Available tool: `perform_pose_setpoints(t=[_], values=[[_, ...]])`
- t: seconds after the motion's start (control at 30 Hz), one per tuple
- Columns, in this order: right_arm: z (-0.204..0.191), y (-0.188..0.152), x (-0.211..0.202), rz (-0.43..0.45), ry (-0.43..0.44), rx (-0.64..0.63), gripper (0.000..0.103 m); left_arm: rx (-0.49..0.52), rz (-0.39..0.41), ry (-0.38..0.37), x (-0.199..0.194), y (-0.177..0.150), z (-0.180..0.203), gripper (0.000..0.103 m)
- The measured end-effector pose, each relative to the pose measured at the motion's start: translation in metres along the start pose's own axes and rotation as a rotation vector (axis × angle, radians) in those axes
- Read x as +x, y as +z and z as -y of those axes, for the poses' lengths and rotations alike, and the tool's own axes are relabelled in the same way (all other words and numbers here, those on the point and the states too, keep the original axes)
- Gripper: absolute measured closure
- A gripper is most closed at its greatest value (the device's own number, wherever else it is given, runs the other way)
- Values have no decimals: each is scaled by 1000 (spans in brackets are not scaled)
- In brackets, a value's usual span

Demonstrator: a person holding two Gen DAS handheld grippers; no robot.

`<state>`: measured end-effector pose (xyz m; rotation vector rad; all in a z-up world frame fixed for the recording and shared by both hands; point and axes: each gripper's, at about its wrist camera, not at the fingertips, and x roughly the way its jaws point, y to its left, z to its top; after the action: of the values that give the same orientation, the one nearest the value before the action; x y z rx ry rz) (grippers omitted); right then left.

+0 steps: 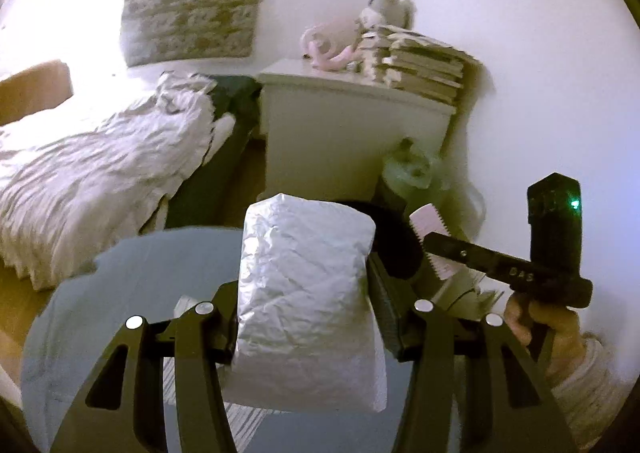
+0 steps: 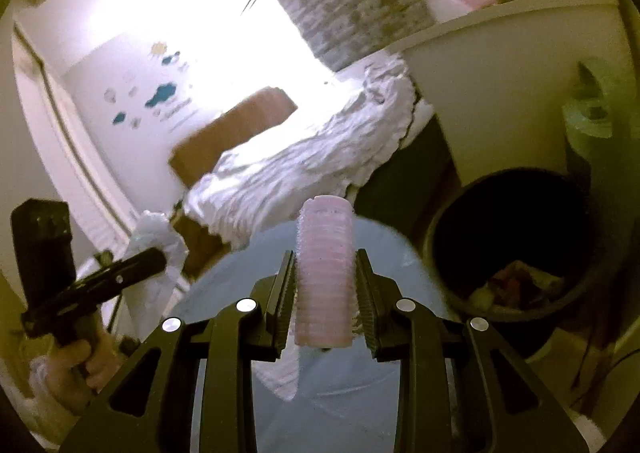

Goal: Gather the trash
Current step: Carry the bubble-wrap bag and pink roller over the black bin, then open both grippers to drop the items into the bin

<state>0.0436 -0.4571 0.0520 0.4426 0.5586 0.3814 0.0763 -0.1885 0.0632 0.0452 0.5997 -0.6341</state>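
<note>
My left gripper (image 1: 306, 305) is shut on a crumpled white paper bag (image 1: 308, 277), held above a round glass table (image 1: 152, 273). My right gripper (image 2: 325, 293) is shut on a pink ribbed roller (image 2: 325, 273), held upright above the same table (image 2: 340, 385). A dark round trash bin (image 2: 516, 245) with some trash at its bottom stands on the floor just right of the right gripper. In the left wrist view the bin (image 1: 396, 241) is mostly hidden behind the bag, and the right gripper with the pink roller (image 1: 430, 229) is over it.
A bed with rumpled white sheets (image 1: 100, 169) lies to the left. A white cabinet (image 1: 352, 129) behind the bin carries stacked books (image 1: 420, 65) and a soft toy. A green plastic bag (image 1: 412, 169) sits beside the cabinet. White striped papers (image 2: 280, 369) lie on the table.
</note>
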Motion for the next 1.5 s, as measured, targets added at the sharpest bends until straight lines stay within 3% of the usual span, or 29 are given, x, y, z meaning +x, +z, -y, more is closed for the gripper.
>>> perform_pose_setpoints(t=[0.23,0.53,0.7,1.07,1.5], values=[[46,19,-14,79,-47,53,73,42,-3,-62,43,25,26,52],[130,46,3,154,-137,170,73,-17,-46,-187,131,51,43,52],[165,57,24,145,-176,194,73,-42,-91,-240,187,58,45,52],[229,64,73,75,-276,191,73,-46,-208,-252,283,58,52,52],[223,65,99,37,-310,123,73,-73,-272,-230,313,51,43,48]])
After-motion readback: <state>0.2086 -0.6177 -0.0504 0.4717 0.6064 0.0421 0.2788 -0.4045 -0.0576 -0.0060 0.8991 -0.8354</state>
